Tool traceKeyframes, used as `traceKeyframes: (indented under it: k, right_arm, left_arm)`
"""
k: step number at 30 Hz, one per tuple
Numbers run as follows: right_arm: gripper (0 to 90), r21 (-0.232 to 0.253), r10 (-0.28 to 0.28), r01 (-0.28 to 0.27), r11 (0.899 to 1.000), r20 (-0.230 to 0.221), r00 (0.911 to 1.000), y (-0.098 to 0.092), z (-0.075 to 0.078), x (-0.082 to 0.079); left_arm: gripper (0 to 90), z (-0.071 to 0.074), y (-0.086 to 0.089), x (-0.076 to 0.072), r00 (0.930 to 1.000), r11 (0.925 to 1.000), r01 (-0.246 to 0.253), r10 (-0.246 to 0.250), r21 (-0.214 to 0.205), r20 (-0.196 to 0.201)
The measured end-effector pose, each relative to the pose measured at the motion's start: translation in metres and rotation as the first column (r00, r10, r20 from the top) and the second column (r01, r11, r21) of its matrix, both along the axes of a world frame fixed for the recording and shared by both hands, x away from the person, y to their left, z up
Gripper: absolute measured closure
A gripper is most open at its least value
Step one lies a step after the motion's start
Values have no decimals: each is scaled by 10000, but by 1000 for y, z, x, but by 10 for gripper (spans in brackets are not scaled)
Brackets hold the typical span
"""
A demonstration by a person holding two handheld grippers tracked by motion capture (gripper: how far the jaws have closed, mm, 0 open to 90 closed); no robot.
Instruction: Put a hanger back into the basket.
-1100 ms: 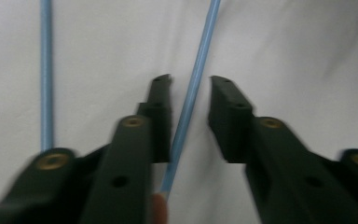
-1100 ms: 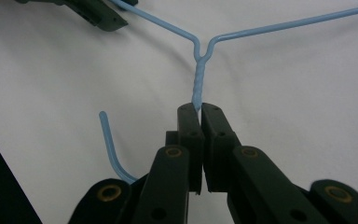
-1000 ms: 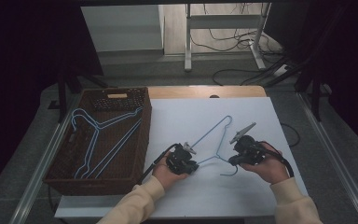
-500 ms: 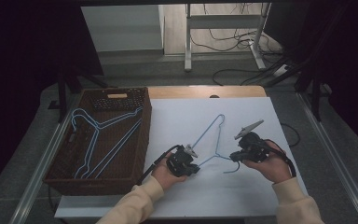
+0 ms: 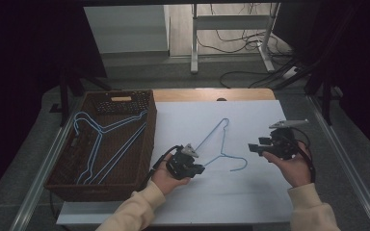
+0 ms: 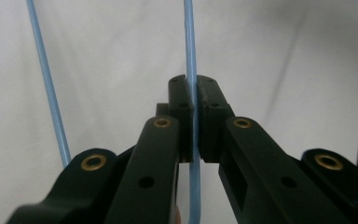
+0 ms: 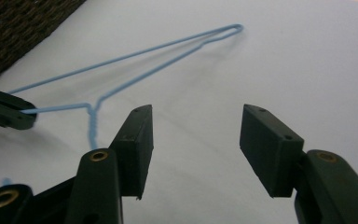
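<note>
Hangers [image 5: 107,144] — inside woven basket [image 5: 67,185]

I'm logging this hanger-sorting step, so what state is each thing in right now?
Left tool: shut on the blue wire hanger, pinching its wire.
Right tool: open, nothing between its jaws, which have just been opening; apart from the hanger.
Blue wire hanger: on the white table sheet, one end gripped.
Dark woven wicker basket: holds other blue wire hangers, lying flat.
</note>
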State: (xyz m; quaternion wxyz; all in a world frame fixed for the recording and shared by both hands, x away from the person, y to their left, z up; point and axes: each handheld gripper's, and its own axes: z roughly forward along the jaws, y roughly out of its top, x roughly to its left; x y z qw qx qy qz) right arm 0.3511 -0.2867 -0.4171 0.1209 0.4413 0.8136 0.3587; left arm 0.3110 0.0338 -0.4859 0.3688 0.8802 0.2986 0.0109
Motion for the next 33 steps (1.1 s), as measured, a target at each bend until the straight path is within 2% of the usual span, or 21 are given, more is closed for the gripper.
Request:
traceKeyframes:
  k: [1,3,5,11,23,33]
  right_arm:
    - [441,41,-41,41,10000,-36,10000,-2,-1,0]
    - [439,57,-80,81,10000,-95,9999,-3,-3,1]
    - [430,-48,-99,98,9999,-204,9997,-4,-7,3]
    - [398,-203,3,-8,9998,-234,9997,-3,-14,4]
    - [394,-215,-53,47,9998,-299,9995,-3,-16,5]
    - [395,-261,-31,23,9997,-303,9995,-2,-17,5]
  left_arm:
    - [862,3,2,-1,10000,9998,-83,82,-187,-18]
    - [862,4,3,-2,9999,9996,-105,105,-253,-4]
    - [862,11,8,-4,9998,9984,-184,187,-531,45]
    - [863,21,15,-8,9995,9945,-277,288,-1007,94]
    - [864,46,28,-15,9984,9888,-279,348,-1466,450]
    - [864,73,60,-24,9944,9715,-468,675,-2325,818]
